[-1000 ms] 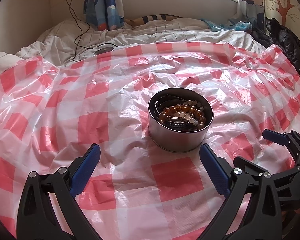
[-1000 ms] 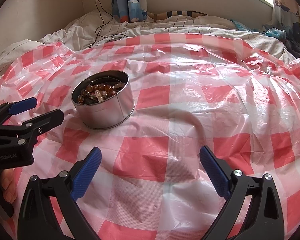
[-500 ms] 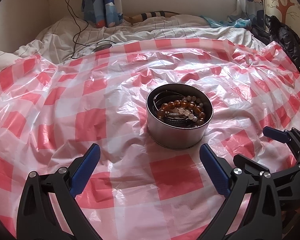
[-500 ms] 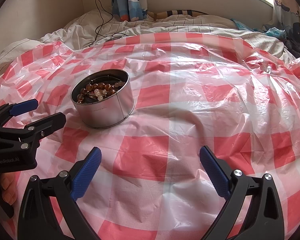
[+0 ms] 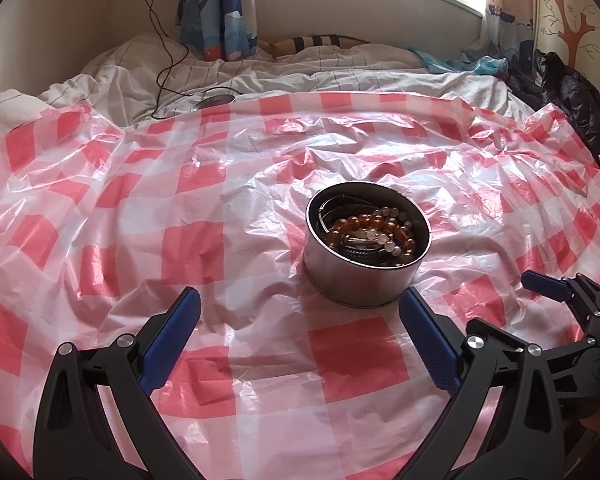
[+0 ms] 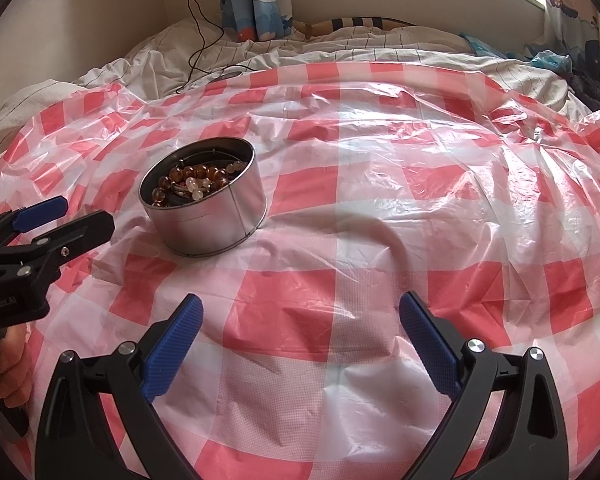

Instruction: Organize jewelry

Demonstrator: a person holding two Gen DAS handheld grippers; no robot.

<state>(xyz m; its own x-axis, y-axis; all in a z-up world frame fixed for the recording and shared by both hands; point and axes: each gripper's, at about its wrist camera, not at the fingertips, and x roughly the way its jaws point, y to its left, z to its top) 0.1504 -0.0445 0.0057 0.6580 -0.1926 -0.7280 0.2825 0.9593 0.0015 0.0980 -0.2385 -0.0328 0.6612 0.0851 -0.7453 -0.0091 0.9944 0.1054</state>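
A round metal tin [image 5: 360, 276] sits on a red-and-white checked plastic sheet [image 5: 180, 240]. It holds amber and pale bead bracelets [image 5: 370, 230] and dark bangles. The tin also shows in the right wrist view [image 6: 212, 220], left of centre. My left gripper [image 5: 298, 314] is open and empty, just short of the tin, which stands a little right of its centre. My right gripper [image 6: 300, 318] is open and empty over bare sheet, to the right of the tin. It shows at the right edge of the left wrist view [image 5: 560, 292].
The sheet covers a bed with a rumpled white striped duvet [image 5: 300, 76] behind. A black cable [image 5: 168, 68] runs from the wall to a small device. Dark clothing [image 5: 568, 92] is piled at the far right. A curtain [image 5: 220, 8] hangs at the back.
My left gripper has tilted up and shifted slightly, so the tin sits lower and further right in its view. My right gripper has hardly moved. Both stay open.
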